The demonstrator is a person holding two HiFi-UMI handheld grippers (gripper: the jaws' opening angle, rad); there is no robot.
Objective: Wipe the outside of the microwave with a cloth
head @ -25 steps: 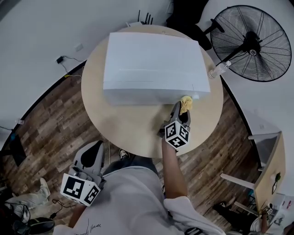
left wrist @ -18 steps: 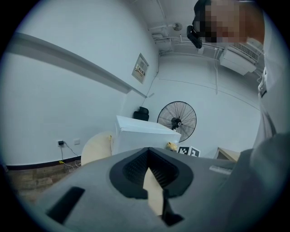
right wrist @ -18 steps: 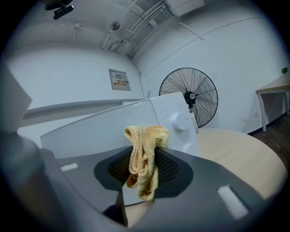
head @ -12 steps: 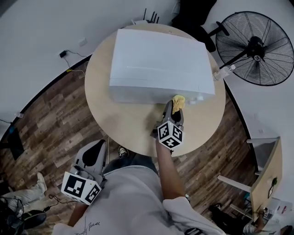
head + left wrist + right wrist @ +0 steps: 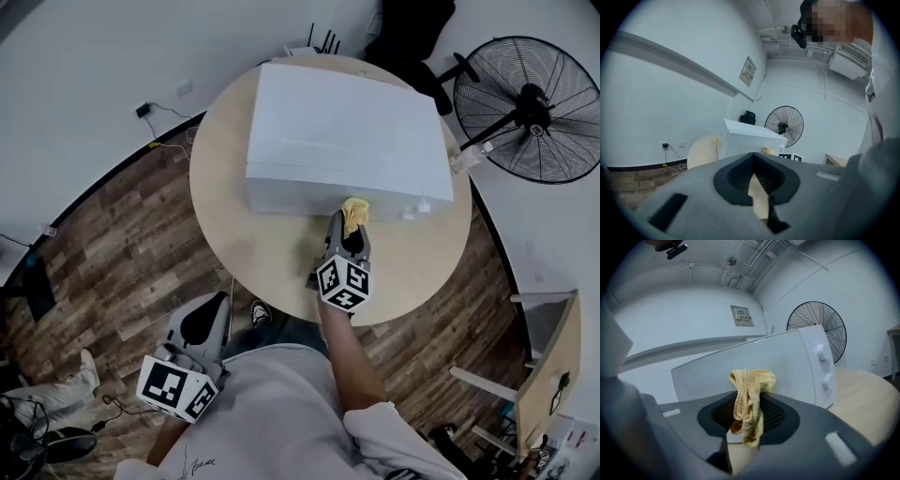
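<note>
Head view: left gripper [image 5: 212,305] hangs off the tabletop's [image 5: 225,187] near edge, jaws closed together on nothing. The microwave [image 5: 347,131] sits toward the far edge. The right gripper [image 5: 349,225] pinches the yellow cloth [image 5: 354,208] against its front face.

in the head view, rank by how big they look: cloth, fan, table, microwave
1. table
2. microwave
3. fan, which stands farther from the camera, so its true size is unsure
4. cloth
</note>
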